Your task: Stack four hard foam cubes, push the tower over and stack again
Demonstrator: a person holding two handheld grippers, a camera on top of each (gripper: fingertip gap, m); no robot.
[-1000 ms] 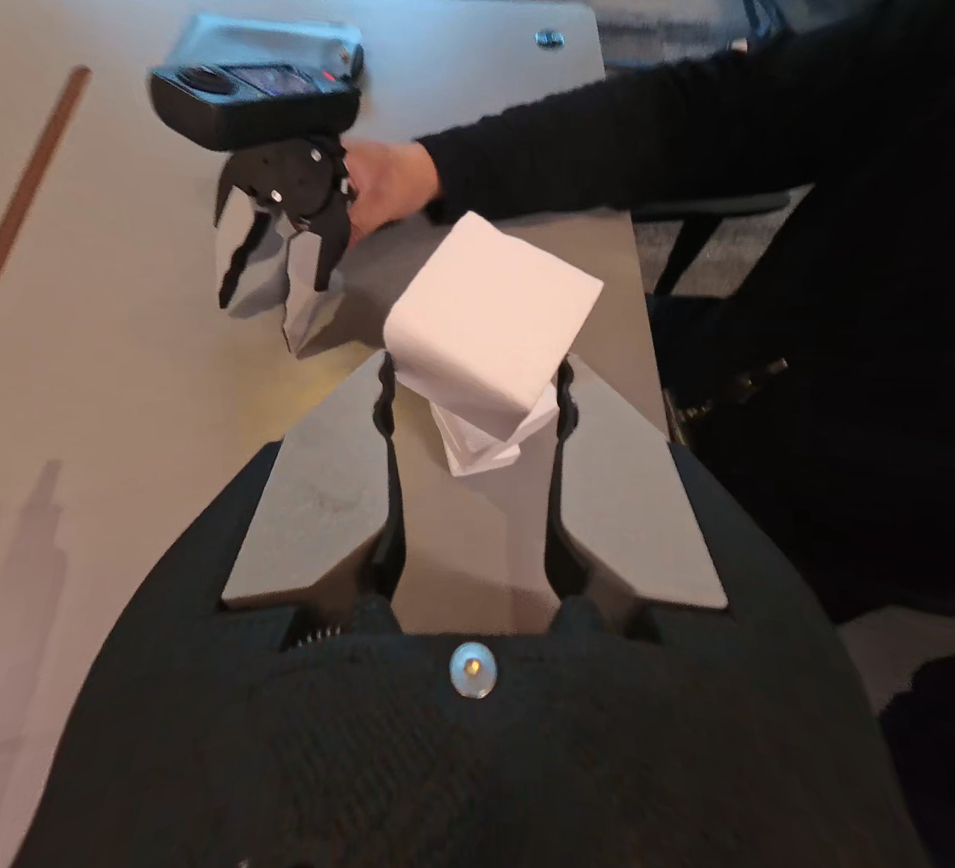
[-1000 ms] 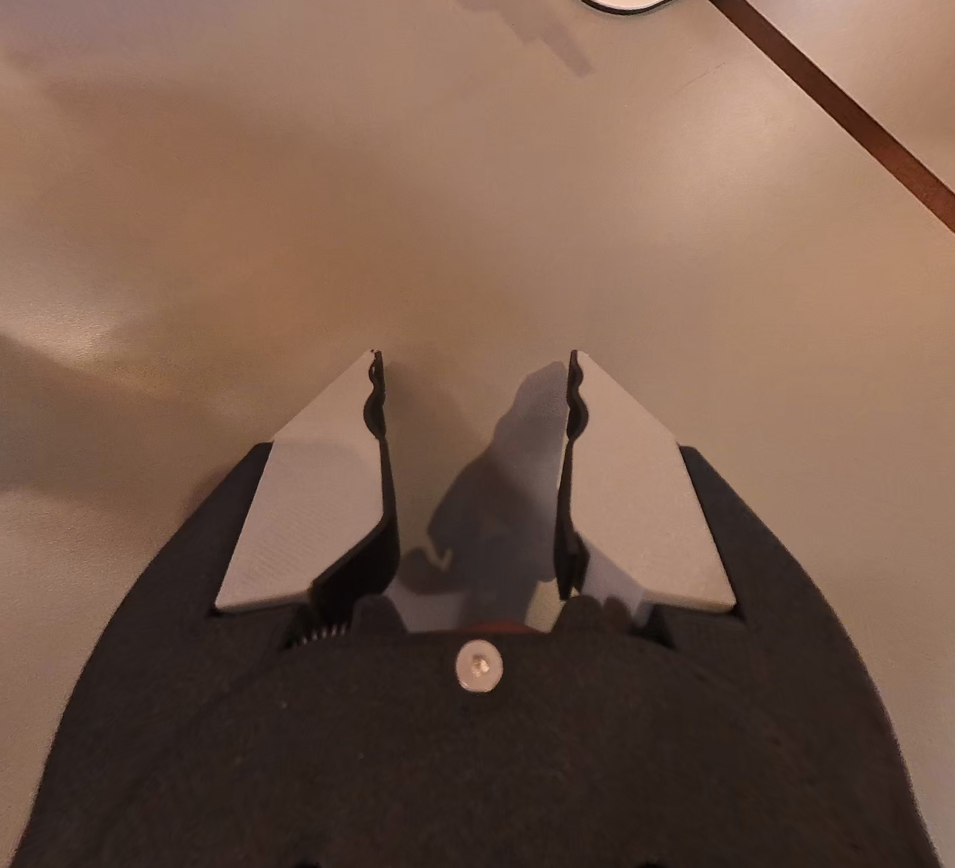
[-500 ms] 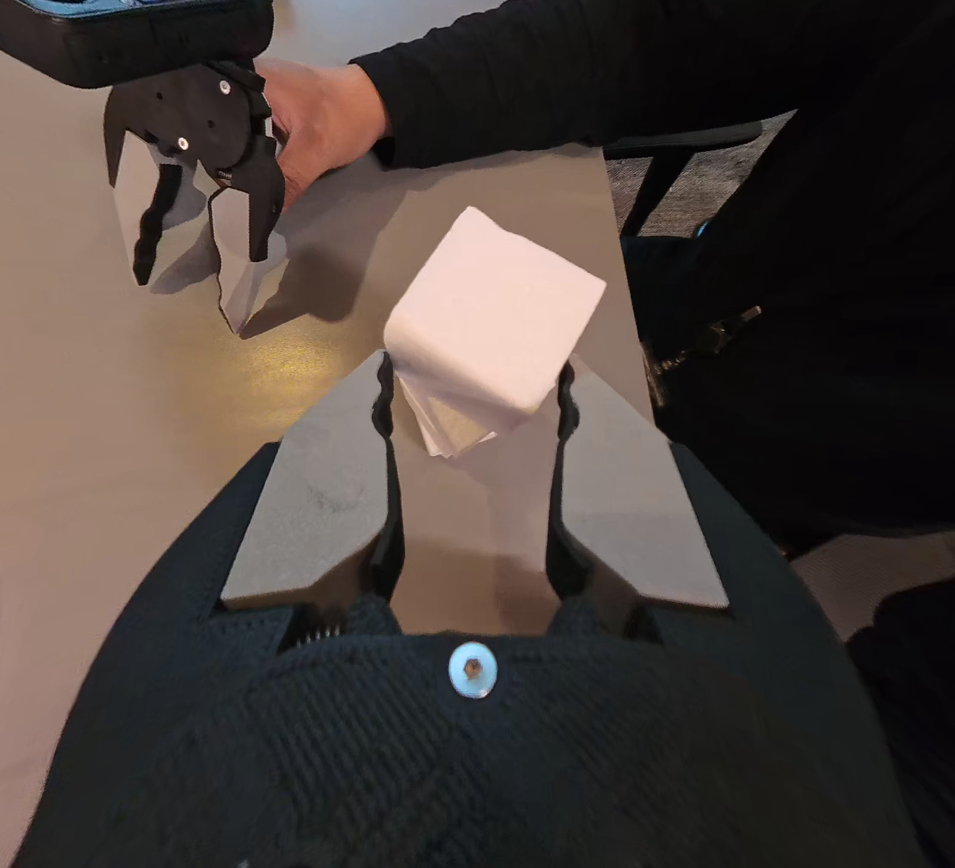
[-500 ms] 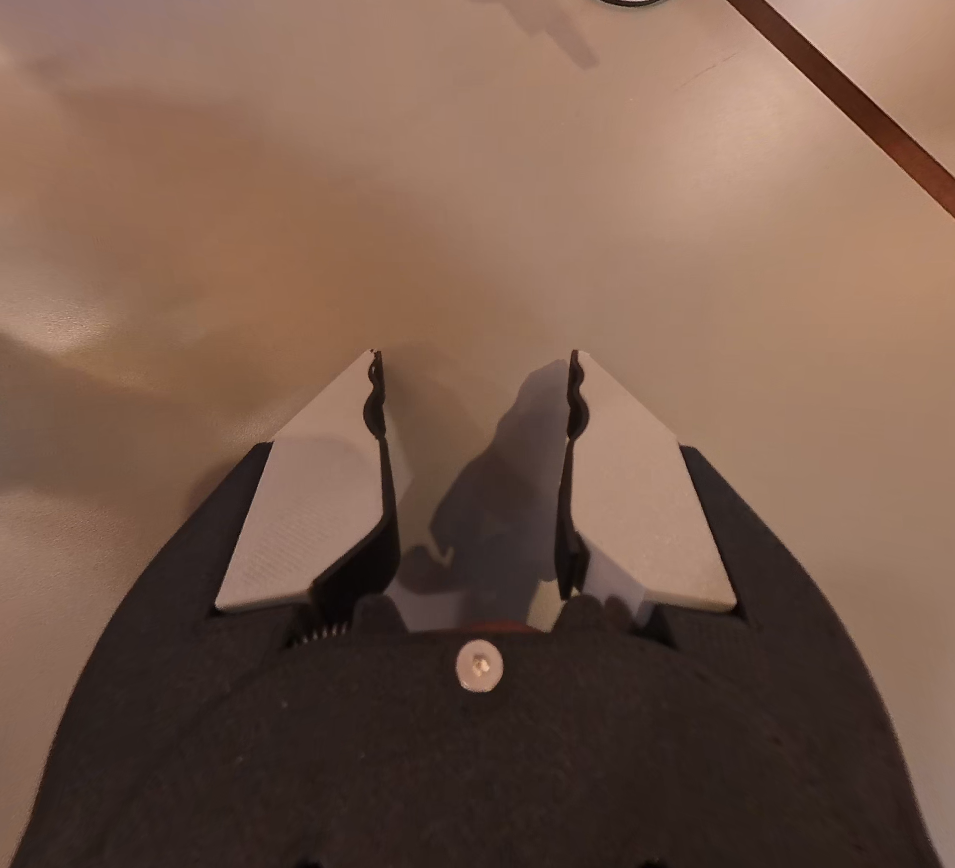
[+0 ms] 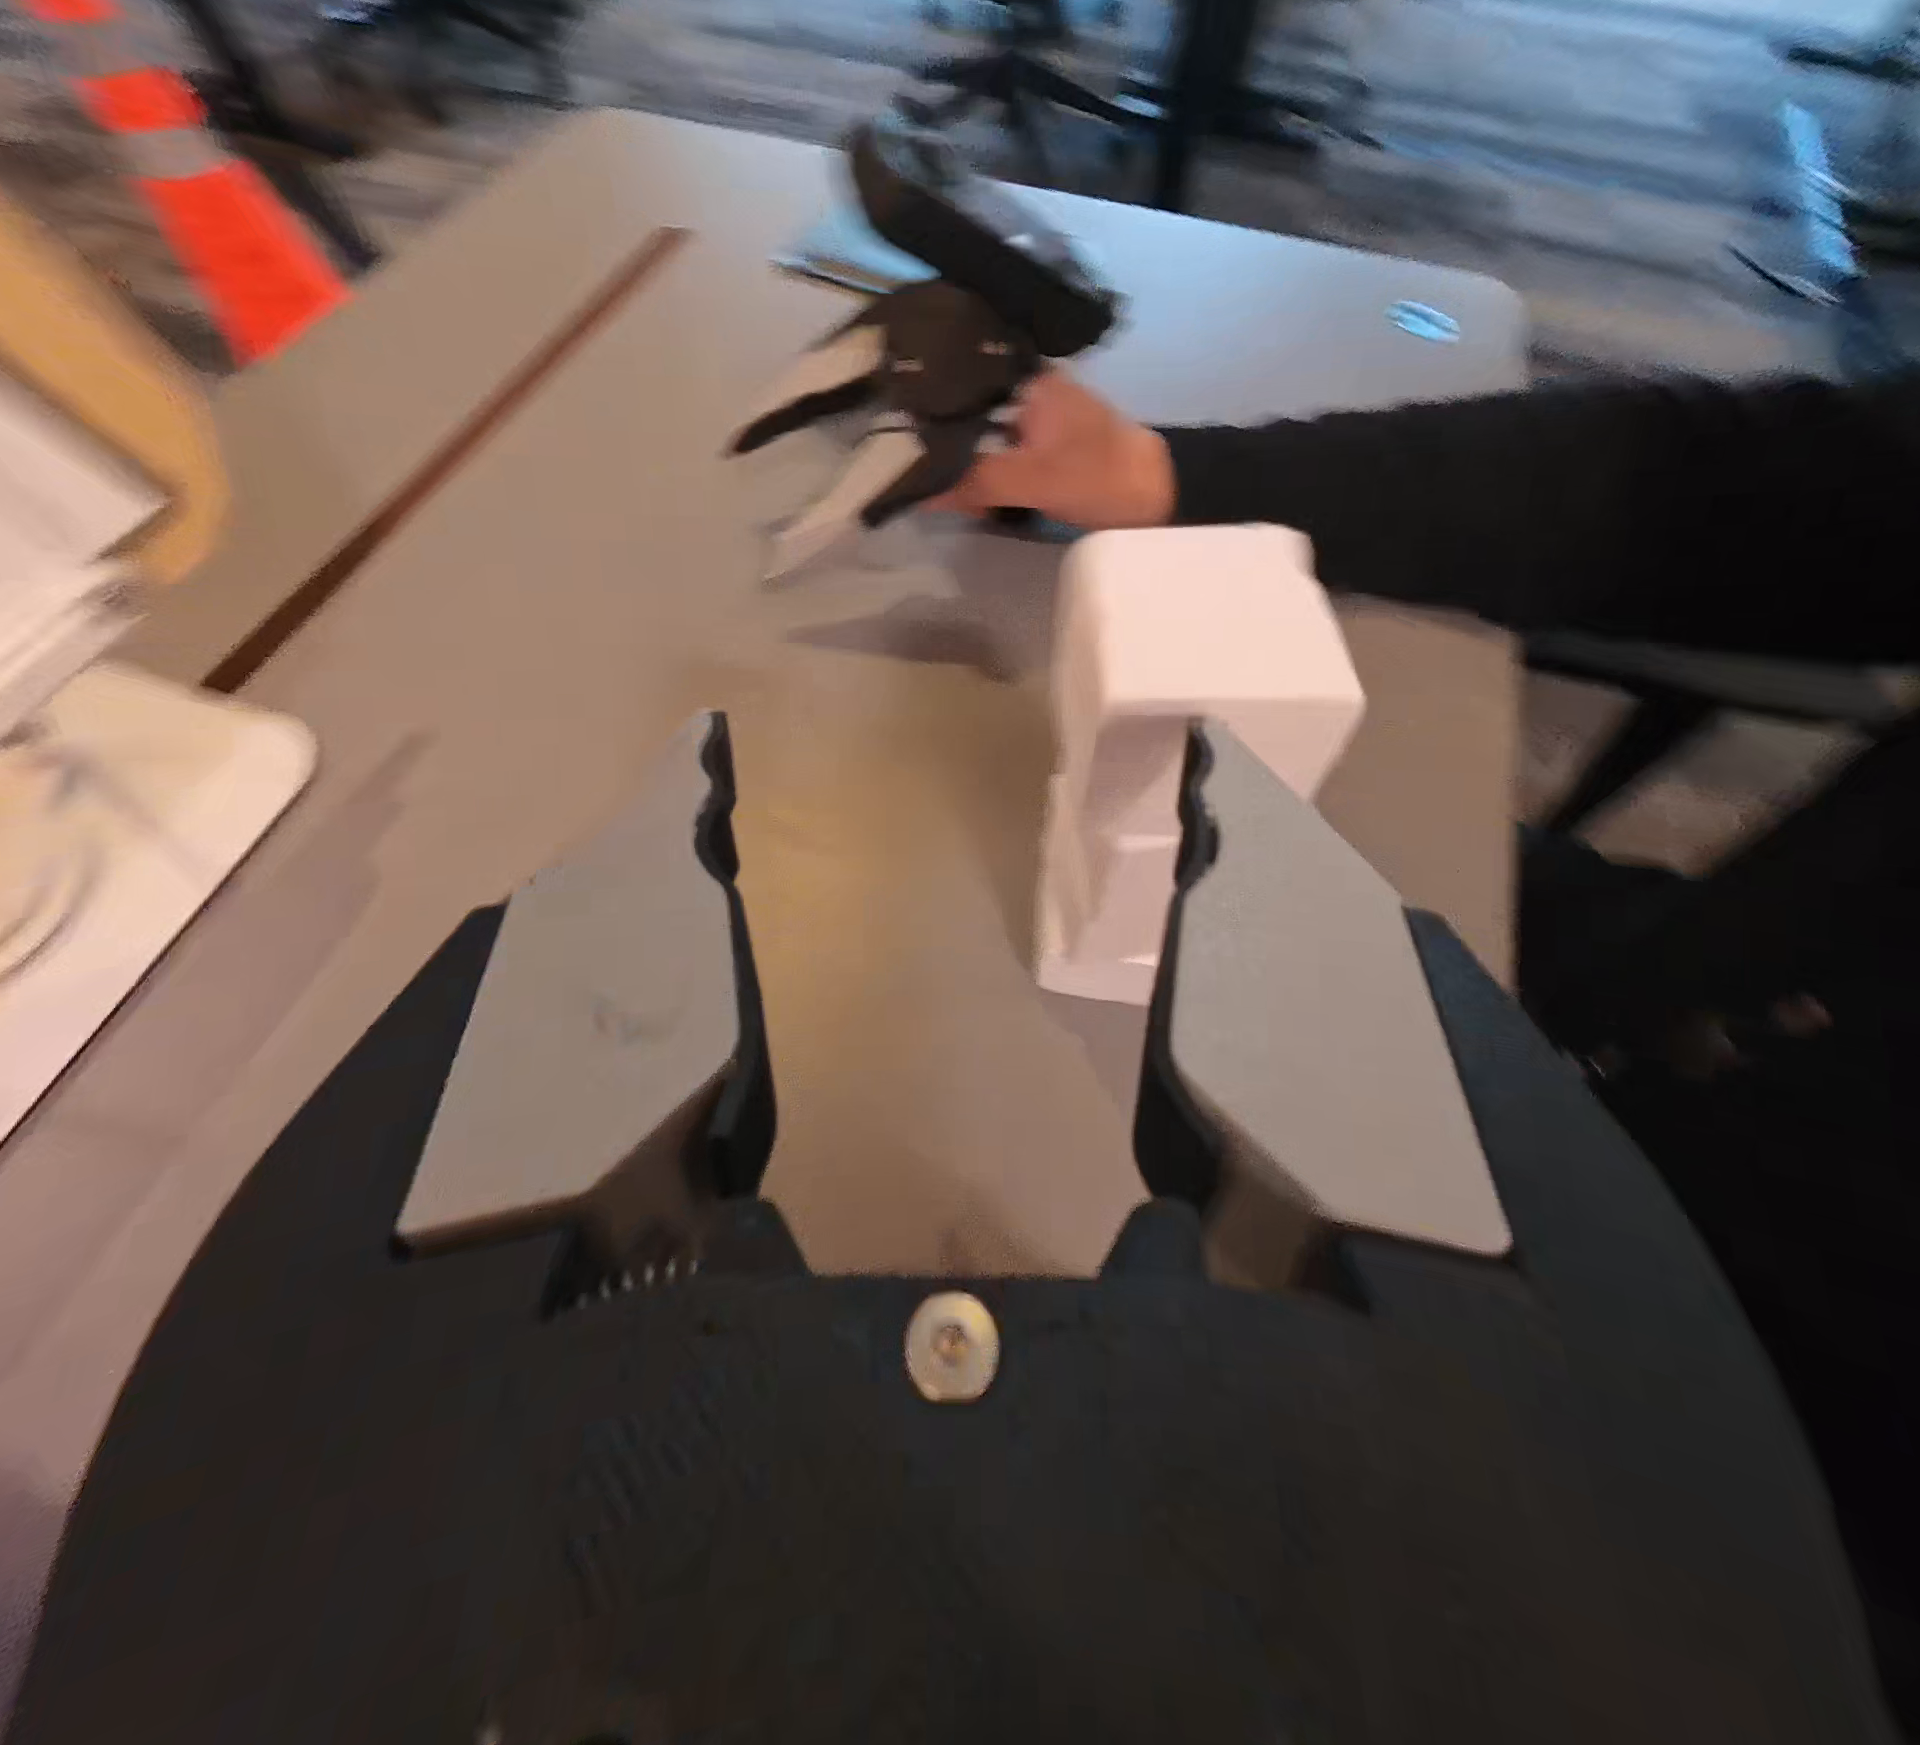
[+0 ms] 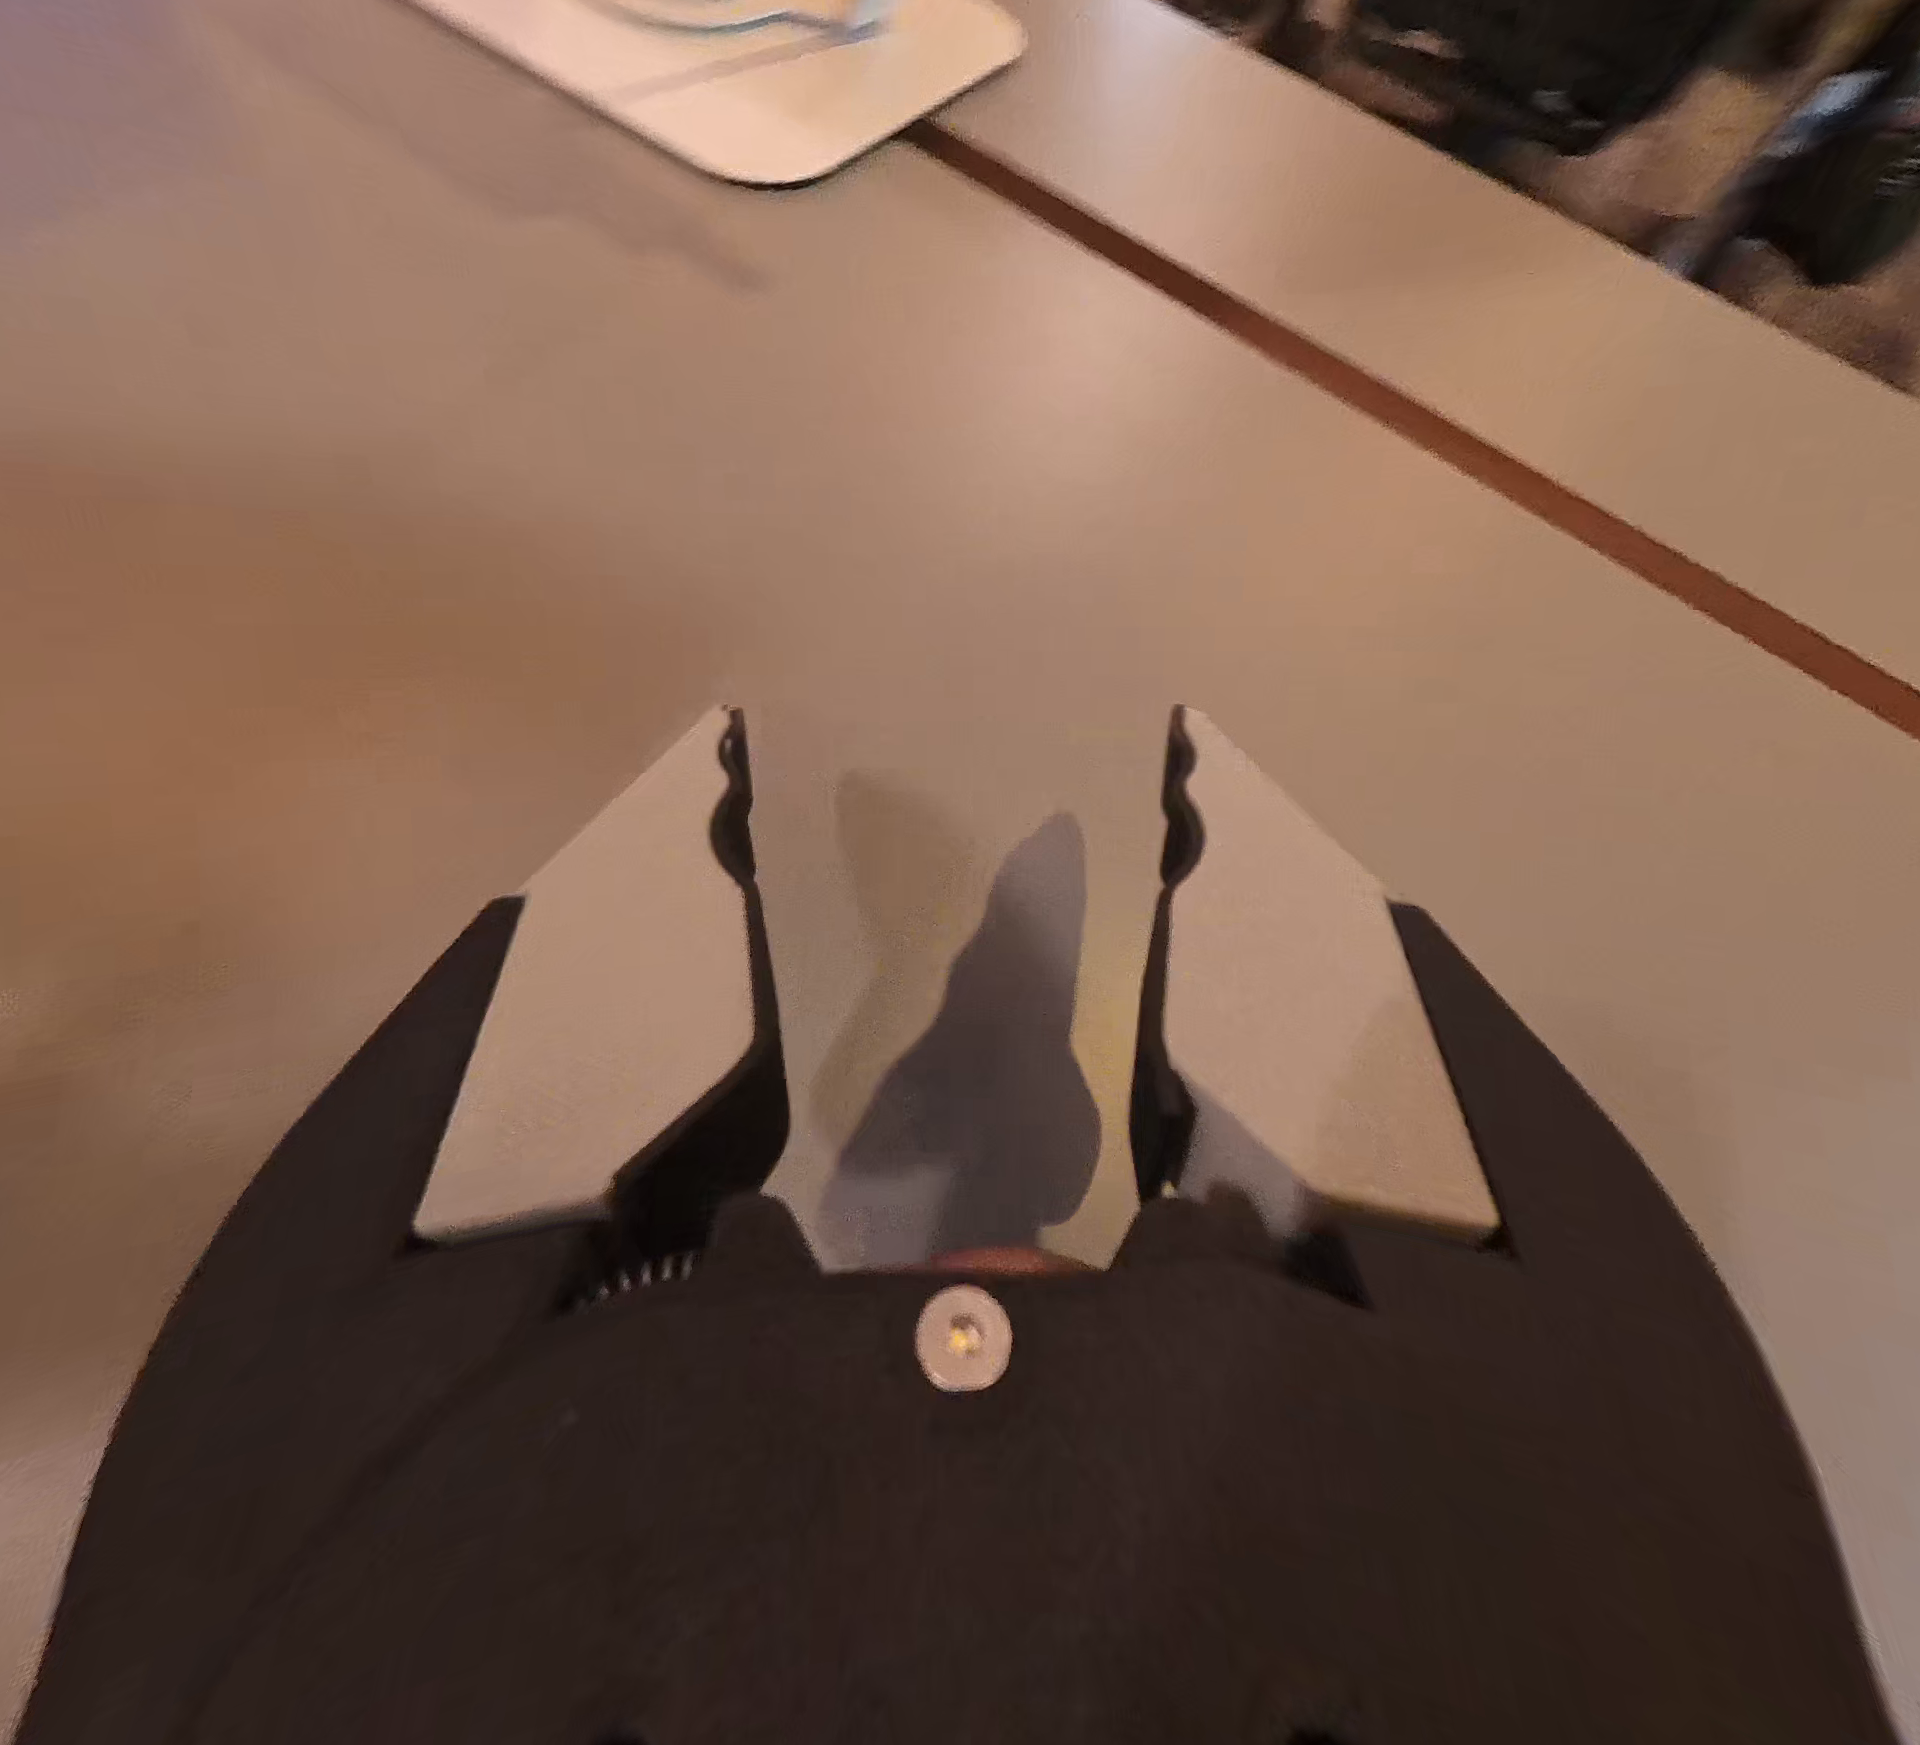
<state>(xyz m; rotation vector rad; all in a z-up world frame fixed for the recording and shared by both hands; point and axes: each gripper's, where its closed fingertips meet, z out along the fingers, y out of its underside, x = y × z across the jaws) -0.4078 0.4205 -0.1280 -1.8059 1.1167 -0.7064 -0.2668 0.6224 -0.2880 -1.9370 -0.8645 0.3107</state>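
The grey counter (image 5: pixel 582 615) carries all items; a dark seam runs across its surface. A white flat base (image 6: pixel 675 33) with rounded corners lies at the far end of the counter in the right wrist view.

A tower of white foam cubes (image 5: pixel 1174 739) stands on the counter near the person's edge. The top cube sits skewed and overhangs those below it. How many cubes the tower holds cannot be told.

The left tongs (image 5: pixel 956 770) are spread wide and hold nothing. The tower stands beyond the right-hand tip, partly hidden by it.

The right tongs (image 6: pixel 951 739) are also spread wide and empty, above bare counter. In the left wrist view they show (image 5: pixel 831 469) beyond the tower, held by a hand (image 5: pixel 1081 469) in a black sleeve (image 5: pixel 1558 500).
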